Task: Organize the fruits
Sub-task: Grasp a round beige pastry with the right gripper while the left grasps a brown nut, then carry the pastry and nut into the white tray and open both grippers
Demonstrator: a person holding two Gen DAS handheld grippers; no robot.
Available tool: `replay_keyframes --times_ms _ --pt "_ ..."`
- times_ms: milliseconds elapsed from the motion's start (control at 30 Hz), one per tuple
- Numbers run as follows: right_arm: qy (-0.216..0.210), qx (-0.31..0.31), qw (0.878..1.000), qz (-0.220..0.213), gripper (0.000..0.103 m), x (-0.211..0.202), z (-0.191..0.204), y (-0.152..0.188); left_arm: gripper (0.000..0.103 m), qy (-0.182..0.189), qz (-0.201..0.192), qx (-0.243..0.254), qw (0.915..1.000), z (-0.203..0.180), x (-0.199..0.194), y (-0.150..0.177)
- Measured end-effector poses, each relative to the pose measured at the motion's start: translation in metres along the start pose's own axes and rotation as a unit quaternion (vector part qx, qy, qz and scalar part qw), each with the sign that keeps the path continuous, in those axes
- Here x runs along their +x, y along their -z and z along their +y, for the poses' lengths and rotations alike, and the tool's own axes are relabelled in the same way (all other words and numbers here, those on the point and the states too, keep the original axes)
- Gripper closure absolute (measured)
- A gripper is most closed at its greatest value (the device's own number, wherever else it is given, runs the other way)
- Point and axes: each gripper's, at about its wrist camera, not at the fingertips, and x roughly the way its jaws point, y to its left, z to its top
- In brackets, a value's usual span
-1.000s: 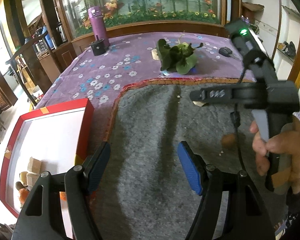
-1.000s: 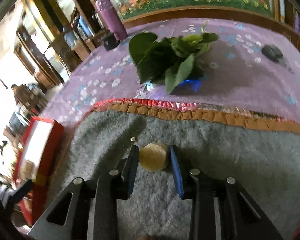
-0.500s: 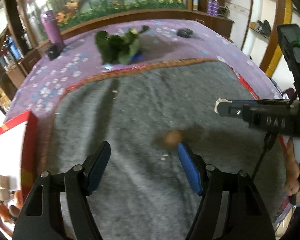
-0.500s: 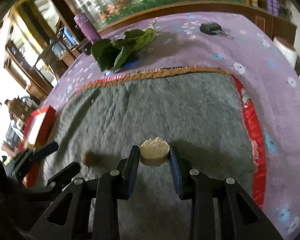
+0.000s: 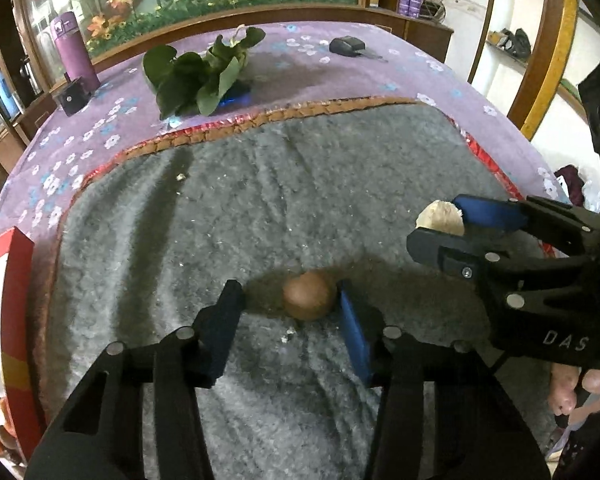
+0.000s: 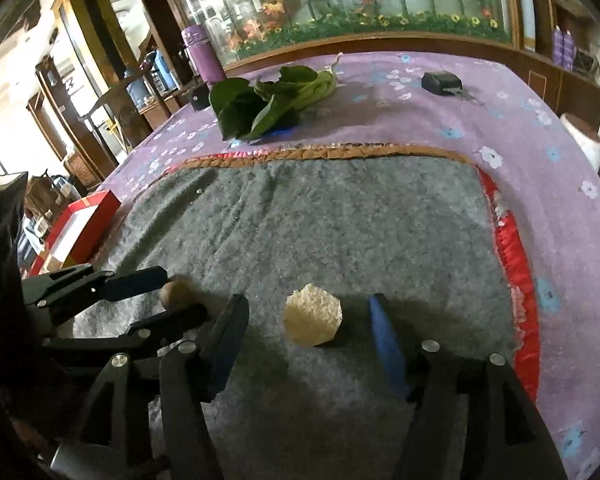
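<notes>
A small round brown fruit (image 5: 309, 296) lies on the grey mat (image 5: 260, 208). My left gripper (image 5: 290, 300) is open around it, with the fruit close to the right finger; it also shows in the right wrist view (image 6: 176, 293). A pale yellow rough-topped piece (image 6: 313, 314) rests on the mat between the fingers of my right gripper (image 6: 308, 320), which is open with gaps on both sides. In the left wrist view the right gripper (image 5: 440, 226) sits at the right, with the pale piece (image 5: 440, 218) at its tips.
A red box (image 6: 80, 224) with a white inside stands at the mat's left edge. A bunch of green leaves (image 5: 200, 72), a purple bottle (image 5: 74, 54), a small black box (image 5: 71, 98) and a black key fob (image 5: 346, 45) lie on the purple floral cloth behind.
My right gripper has opened and set the pale piece down on the mat at the right. My left gripper has swung right and closed in around the brown fruit.
</notes>
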Motion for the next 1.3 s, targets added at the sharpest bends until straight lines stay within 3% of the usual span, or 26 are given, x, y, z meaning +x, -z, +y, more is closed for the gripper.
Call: replay_keyframes --times_ms 33,100,167,367,633,1300 --pt "0.004 0.0 1.0 0.001 0.043 0.0 0.0 0.0 0.064 0.002 -0.002 0.002 1.0 -0.001 0.0 0.0" --pt "0.03 -0.005 1.0 0.005 0.066 0.001 0.001 -0.001 0.072 0.011 -0.005 0.005 0.9999 -0.002 0.0 0.0" --pt "0.028 -0.008 1.0 0.011 0.073 0.0 0.001 0.0 0.08 0.017 -0.008 0.005 0.9998 -0.002 0.0 -0.001" --pt "0.001 0.022 1.0 0.011 0.073 -0.007 -0.004 0.004 0.081 0.017 -0.016 -0.004 0.9997 0.001 -0.004 0.001" --pt "-0.017 0.027 0.999 -0.004 0.073 -0.027 0.003 0.007 0.081 -0.03 -0.058 -0.003 0.9979 0.007 -0.035 0.004" --pt "-0.013 -0.047 0.998 -0.033 0.073 -0.079 0.102 0.014 0.081 -0.09 -0.172 -0.063 0.9789 0.067 -0.15 0.044"
